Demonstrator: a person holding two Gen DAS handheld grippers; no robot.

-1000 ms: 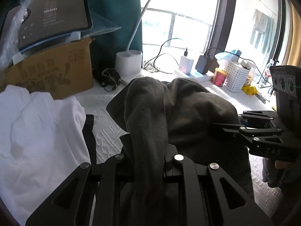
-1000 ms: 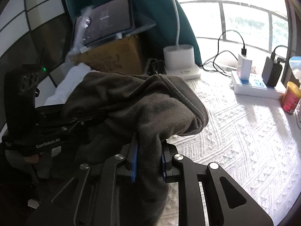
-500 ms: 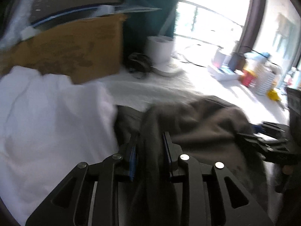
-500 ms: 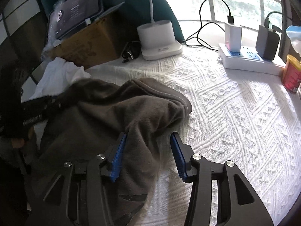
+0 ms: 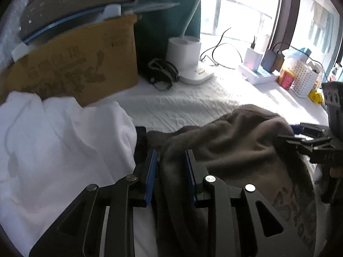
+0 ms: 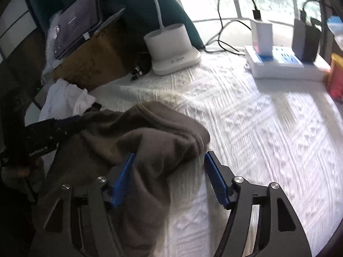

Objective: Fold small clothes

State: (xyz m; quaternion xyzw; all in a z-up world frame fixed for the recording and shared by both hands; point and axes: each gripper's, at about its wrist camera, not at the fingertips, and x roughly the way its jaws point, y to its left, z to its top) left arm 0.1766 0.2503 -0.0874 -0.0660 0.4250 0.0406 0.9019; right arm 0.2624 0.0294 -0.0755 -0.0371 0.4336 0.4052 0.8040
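Note:
A dark grey-brown fleece garment (image 5: pixel 235 141) lies bunched on the white textured tablecloth (image 6: pixel 268 139). My left gripper (image 5: pixel 170 156) straddles one fold of it. The jaws stand narrowly apart, with a thin gap beside the left blue pad, and the cloth sits loosely between them. My right gripper (image 6: pixel 170 156) is at the garment's (image 6: pixel 139 132) other edge. Its jaws are opening wide; the cloth brushes only the left pad and nothing is pinched. Each gripper shows in the other's view: the right gripper (image 5: pixel 310 143) and the left gripper (image 6: pixel 53 126).
A crumpled white garment (image 5: pixel 53 141) lies left of the dark one, in front of a cardboard box (image 5: pixel 75 64) with a tablet (image 5: pixel 70 2) on top. A white lamp base (image 6: pixel 169 47), a power strip (image 6: pixel 278 64), a red can (image 6: pixel 336 79) and a white basket (image 5: pixel 304 79) line the back.
The garment hung raised between both grippers and now rests on the table. The right jaws went from pinching it to wide apart. The left jaws loosened slightly.

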